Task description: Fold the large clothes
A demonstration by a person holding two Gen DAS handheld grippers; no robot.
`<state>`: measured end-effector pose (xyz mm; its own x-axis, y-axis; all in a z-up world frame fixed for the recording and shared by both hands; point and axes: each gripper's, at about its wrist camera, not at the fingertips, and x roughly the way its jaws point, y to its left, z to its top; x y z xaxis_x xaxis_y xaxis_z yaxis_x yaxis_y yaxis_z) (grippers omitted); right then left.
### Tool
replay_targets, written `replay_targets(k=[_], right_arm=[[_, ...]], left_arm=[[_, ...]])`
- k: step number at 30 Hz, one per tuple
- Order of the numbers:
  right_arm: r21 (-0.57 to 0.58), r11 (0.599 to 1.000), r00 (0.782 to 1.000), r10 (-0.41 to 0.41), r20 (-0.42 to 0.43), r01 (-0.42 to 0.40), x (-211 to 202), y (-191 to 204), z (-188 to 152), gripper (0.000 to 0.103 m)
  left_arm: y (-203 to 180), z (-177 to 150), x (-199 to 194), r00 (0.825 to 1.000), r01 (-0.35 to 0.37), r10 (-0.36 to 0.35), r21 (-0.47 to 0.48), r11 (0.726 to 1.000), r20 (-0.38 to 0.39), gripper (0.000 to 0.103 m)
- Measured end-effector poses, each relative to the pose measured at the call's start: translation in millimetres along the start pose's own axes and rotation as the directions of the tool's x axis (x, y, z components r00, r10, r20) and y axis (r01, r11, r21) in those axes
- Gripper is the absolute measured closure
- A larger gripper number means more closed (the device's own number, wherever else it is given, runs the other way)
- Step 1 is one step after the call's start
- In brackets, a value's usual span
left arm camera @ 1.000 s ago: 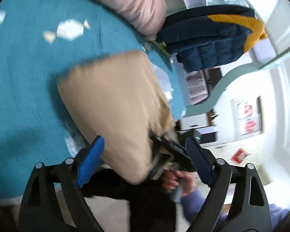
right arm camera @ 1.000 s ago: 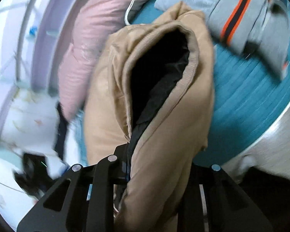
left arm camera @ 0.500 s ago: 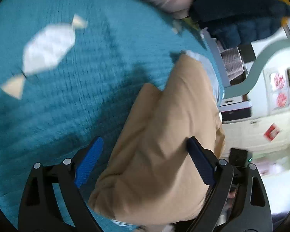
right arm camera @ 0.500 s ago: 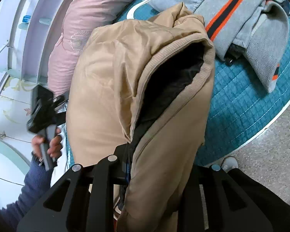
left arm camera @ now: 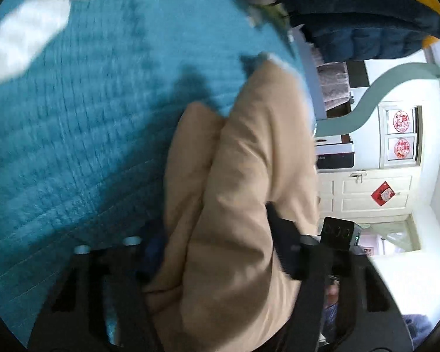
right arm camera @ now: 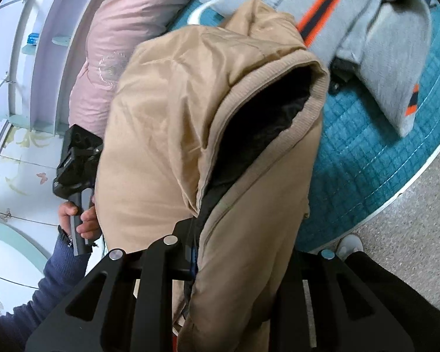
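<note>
- here the tan jacket (right arm camera: 167,135) hangs bunched between both grippers, above the teal bed cover (left arm camera: 73,117), dark lining showing at its ribbed hem.
- the left gripper (left arm camera: 217,252) has just been closing its jaws, with a thick fold of jacket between them; they now pinch it.
- the right gripper (right arm camera: 240,252) holds the hem at a narrow gap.
- risk, as i judge it: the slick padded cloth slips out, or the left bite catches too many layers, so the fold goes crooked.
- the grey striped garment (right arm camera: 381,29) and pink jacket (right arm camera: 126,35) lie near.

The left hand-held gripper (left arm camera: 217,252) has swung in over the tan jacket (left arm camera: 249,205), and its jaws have just been closing, a thick fold now pinched between them.
</note>
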<state>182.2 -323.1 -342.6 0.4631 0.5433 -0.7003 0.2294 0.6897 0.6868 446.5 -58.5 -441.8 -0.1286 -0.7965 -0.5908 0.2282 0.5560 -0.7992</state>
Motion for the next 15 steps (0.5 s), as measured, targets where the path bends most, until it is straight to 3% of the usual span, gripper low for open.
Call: replay_targets(k=[2,6,11,15], right_arm=[[-0.036,0.999,1.000,-0.012,0.022,0.013,-6.9,9.9,-0.6,0.082],[-0.070,0.997,0.996,0.025,0.081,-0.019,-29.4,27.3,3.2,0.082],[-0.089,0.994,0.985,0.074,0.157,-0.061,-66.0,42.8,18.9,0.082],[-0.065,0.995,0.966,0.085,0.244,-0.071,-95.5,35.1,39.9,0.082]], left_arm=[[-10.7,-0.6,-13.0,0.999,0.003,-0.004,0.014,1.000,0.049,0.064],[-40.5,-6.6,-43.1,0.988,0.056,-0.070,0.101,0.993,0.141,0.065],[-87.1,6.8,-64.6,0.981,0.056,-0.089,0.186,0.981,0.174,0.065],[-134.7,45.2,-48.5,0.983,0.050,-0.093,0.261,0.964,0.156,0.064]])
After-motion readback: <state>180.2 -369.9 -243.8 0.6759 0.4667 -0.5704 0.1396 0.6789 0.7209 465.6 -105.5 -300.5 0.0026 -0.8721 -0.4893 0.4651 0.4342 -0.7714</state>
